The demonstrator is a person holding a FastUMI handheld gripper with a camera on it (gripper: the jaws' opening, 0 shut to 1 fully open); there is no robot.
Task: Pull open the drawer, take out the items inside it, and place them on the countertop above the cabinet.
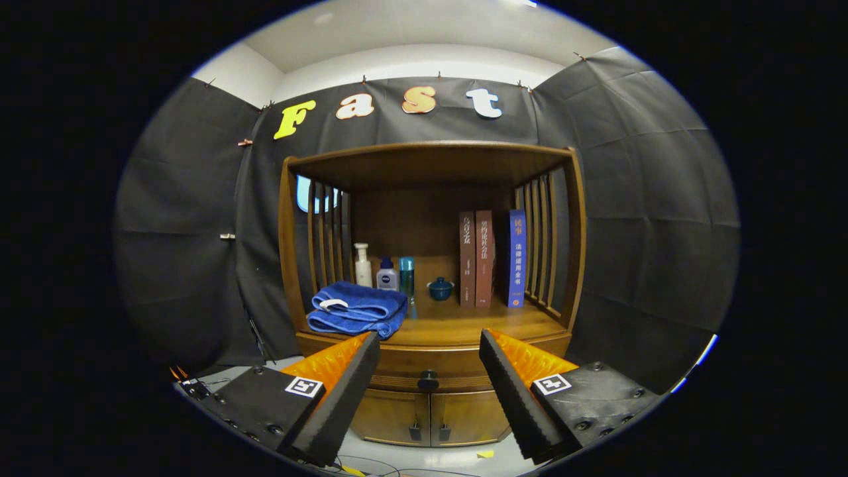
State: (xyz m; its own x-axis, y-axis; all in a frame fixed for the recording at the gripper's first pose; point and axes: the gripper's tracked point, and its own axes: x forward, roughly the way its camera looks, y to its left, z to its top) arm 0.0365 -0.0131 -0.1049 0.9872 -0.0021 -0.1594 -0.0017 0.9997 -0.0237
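Facing the brown wooden cabinet head-on, tool held back from it with both fingers spread wide and nothing between them.

Left to right on the wooden worktop above the drawer: folded blue towel at the front left; behind it a white pump bottle, a small white bottle with a dark blue cap and a slim teal bottle; a small dark teal lidded cup near the middle; two brown books and one blue book standing upright at the right, against the slatted side.

Drawer front sits just under the worktop, fully closed. Its dark round knob lies ahead of the tool, in line with the gap between the fingers. Contents hidden. Two lower cabinet doors below, also closed.

Step in hand, by my reading: approach to the drawer; nothing opened yet, task at its start.

Next move calls for advancing and dropping slightly so the knob sits between the fingers, closing on it, then pulling straight back. Free worktop space lies in front of the cup and books.
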